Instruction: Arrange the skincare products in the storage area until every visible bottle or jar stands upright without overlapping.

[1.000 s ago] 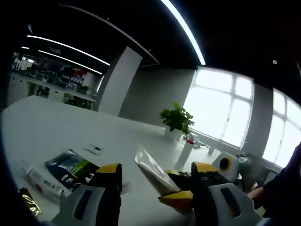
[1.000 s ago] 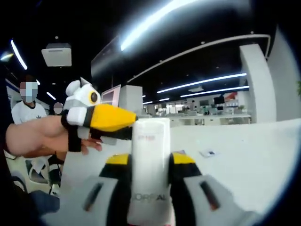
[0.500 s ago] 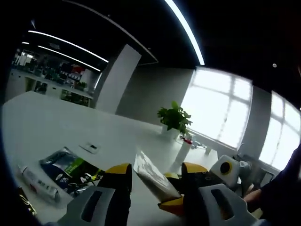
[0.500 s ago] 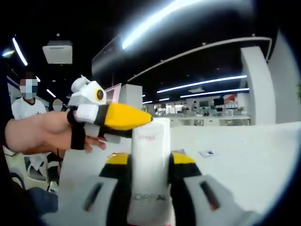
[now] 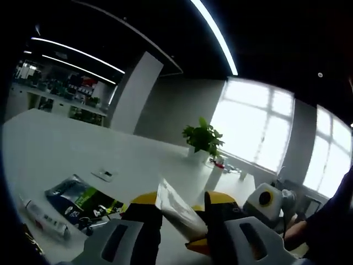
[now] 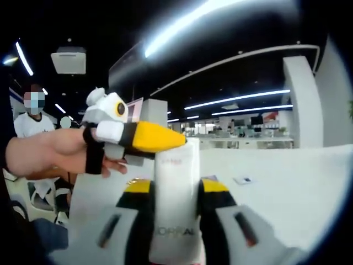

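Between the right tongs (image 6: 175,190), the clamped white tube (image 6: 175,187); left tongs (image 5: 182,204) have narrowed around its end.

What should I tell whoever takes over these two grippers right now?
Right gripper: shut on a white tube, held up off the table.
Left gripper: jaws on either side of the tube's flat end; whether they pinch it, I cannot tell.
On the table to the side: a dark pouch and a small white tube, both lying flat.
Done: the white tube is picked up.
Left: stand it upright on the table, then probably raise the small tube too. No storage area in sight.
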{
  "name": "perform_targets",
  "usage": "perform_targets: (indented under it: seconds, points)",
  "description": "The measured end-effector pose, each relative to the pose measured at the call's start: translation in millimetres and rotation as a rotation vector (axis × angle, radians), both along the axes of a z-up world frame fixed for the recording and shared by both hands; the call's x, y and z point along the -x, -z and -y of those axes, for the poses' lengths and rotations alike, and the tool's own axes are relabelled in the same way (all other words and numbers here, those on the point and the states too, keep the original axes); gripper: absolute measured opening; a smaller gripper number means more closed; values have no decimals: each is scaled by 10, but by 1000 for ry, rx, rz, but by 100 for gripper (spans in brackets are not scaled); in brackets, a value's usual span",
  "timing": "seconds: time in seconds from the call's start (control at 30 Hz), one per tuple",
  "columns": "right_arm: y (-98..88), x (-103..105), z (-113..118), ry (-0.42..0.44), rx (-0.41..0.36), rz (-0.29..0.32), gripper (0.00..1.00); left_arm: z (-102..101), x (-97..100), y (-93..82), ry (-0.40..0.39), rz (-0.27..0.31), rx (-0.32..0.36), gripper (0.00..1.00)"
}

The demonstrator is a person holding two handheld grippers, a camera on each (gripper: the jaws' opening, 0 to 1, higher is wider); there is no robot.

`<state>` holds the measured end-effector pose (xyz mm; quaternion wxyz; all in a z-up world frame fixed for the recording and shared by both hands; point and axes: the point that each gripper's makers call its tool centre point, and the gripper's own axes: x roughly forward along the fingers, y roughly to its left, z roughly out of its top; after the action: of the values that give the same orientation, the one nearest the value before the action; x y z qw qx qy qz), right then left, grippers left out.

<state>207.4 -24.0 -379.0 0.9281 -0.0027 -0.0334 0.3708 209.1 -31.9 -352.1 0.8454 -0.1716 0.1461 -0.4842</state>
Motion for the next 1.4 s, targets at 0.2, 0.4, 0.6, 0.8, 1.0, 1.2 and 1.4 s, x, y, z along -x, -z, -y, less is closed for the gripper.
perform_targets:
  seconds: [0.2,0.4,0.6,0.8,1.0,1.2,1.4]
  points:
    - [-8,5,13,4,4,9,30,-25,-22,10,1,10,-19,22]
    - [-10,25,26,8,11,19,30,-36,-60,16,3,12,-29,15]
    - [-8,33,45,15,14,24,30,-20,-68,-2,8,0,-24,13]
    - [-15,39,52,24,32,48,31,-13,-71,-40,15,-3,-25,11]
    - [-71,37,70,41,62,93,32,23,-68,-134,31,9,-27,8]
    - [-117,50,106,57,65,114,32,89,10,-202,52,33,-41,7]
    - [-153,83,155,73,57,114,33,173,111,-251,77,62,-64,6]
